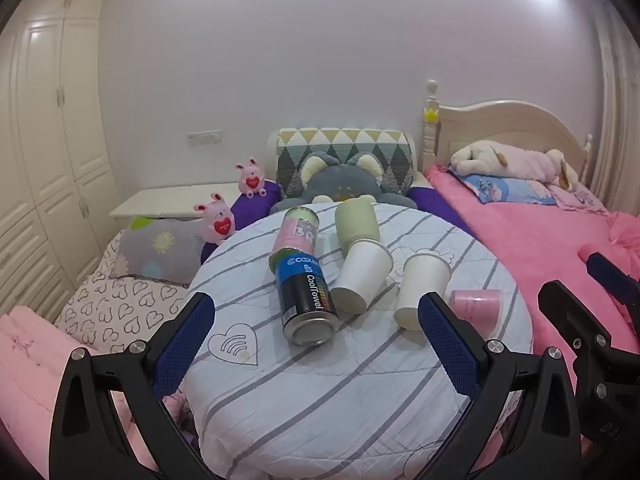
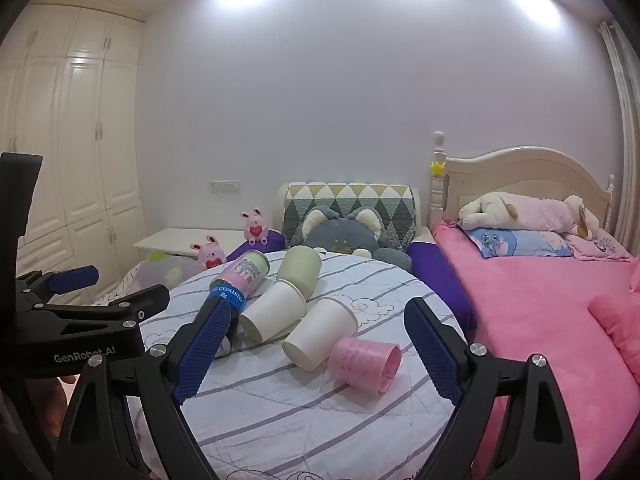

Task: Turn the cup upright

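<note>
Left tool (image 1: 316, 344) is open, fingers spread wide at the bottom of the left wrist view, holding nothing. Right tool (image 2: 316, 352) is likewise open and empty, fingers at the lower corners of the right wrist view. Each tool also shows at the edge of the other's frame: the right at lower right of the left wrist view, the left at middle left of the right wrist view.

A round tabletop (image 1: 320, 400) under a striped white cover fills frame centre in both views. All containers on it lie on their sides.

- Pink cup (image 2: 366, 364): on its side at centre of the right wrist view, between the right tool's fingers, ribbed mouth facing lower right. In the left wrist view it is partly hidden behind the left tool's right-hand finger.
- White cup (image 2: 320, 334): just left of the pink cup, touching or nearly so; contact cannot be confirmed.
- Second white cup (image 2: 274, 314): further left, rim against the green cup (image 2: 300, 270).
- Black can (image 1: 306, 300): centre of the left wrist view, end toward the camera, in line with a pink canister (image 1: 298, 232) above it.

Background: pink bed (image 1: 540, 240) at right, grey plush (image 1: 340, 186) at upper centre, wardrobe (image 1: 48, 140) at left.
</note>
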A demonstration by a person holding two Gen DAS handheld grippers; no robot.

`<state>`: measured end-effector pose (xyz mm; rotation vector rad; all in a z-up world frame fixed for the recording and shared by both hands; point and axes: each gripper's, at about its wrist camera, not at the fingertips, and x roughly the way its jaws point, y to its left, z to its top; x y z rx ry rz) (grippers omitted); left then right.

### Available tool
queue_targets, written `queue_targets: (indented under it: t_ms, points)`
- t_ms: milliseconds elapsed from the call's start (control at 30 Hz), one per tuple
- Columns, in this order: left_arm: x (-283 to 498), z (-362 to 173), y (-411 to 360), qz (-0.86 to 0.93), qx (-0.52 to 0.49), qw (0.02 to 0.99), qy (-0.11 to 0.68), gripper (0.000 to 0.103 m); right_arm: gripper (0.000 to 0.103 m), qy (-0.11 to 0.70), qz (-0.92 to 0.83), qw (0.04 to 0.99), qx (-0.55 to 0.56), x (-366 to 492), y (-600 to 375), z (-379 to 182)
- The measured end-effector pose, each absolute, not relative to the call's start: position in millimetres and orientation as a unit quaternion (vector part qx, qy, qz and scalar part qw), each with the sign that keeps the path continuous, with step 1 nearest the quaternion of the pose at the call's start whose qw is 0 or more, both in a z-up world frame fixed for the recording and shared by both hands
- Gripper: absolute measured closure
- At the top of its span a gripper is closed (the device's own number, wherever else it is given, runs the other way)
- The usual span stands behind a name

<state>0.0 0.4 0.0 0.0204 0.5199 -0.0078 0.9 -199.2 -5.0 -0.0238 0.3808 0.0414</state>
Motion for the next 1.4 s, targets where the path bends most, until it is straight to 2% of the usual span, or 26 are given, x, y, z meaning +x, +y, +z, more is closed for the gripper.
queue_targets:
  t_ms: [900, 1400]
  points:
    - [9, -15, -9, -0.007, 0.012, 0.964, 0.264, 0.000, 0.013, 0.205, 0.007, 0.979, 0.004, 12, -214, -12]
    - [20, -23, 29, 0.021, -0.010, 0.959, 0.284, 0.000, 0.013, 0.234, 0.027, 0.972, 0.009, 36, -203, -25]
